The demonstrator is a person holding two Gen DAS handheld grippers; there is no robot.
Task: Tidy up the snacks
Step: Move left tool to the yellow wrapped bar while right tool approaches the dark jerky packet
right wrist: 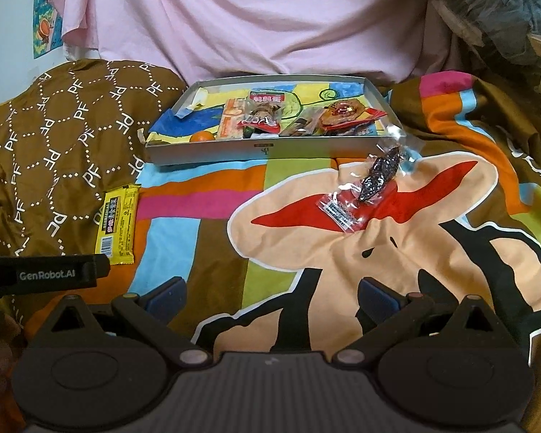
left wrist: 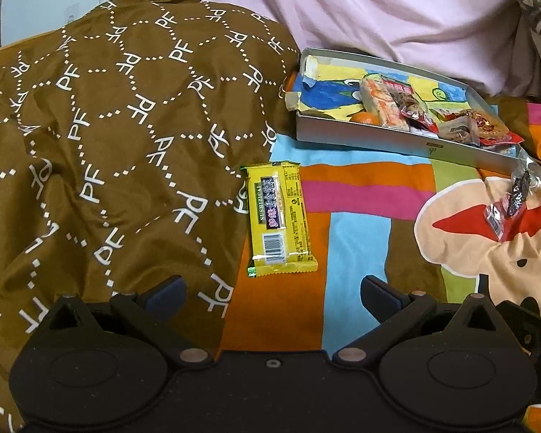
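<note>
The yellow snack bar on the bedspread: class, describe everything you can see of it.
The yellow snack bar is a flat, oblong packet in shiny yellow wrapping with crimped ends. A dark label strip runs along it, with a white barcode at the near end and fine print down one side. It looks sealed and lies flat on the striped bedspread, its left edge against the brown patterned quilt. It sits outside the tray, just ahead of the open left gripper; nothing grips it.

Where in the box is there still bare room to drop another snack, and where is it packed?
The box has bare lining at its left end, between the left wall and the orange fruit and packets. Middle to right is crowded with overlapping packets. Outside, the bedspread between the yellow bar and the clear-wrapped snack is free.
</note>
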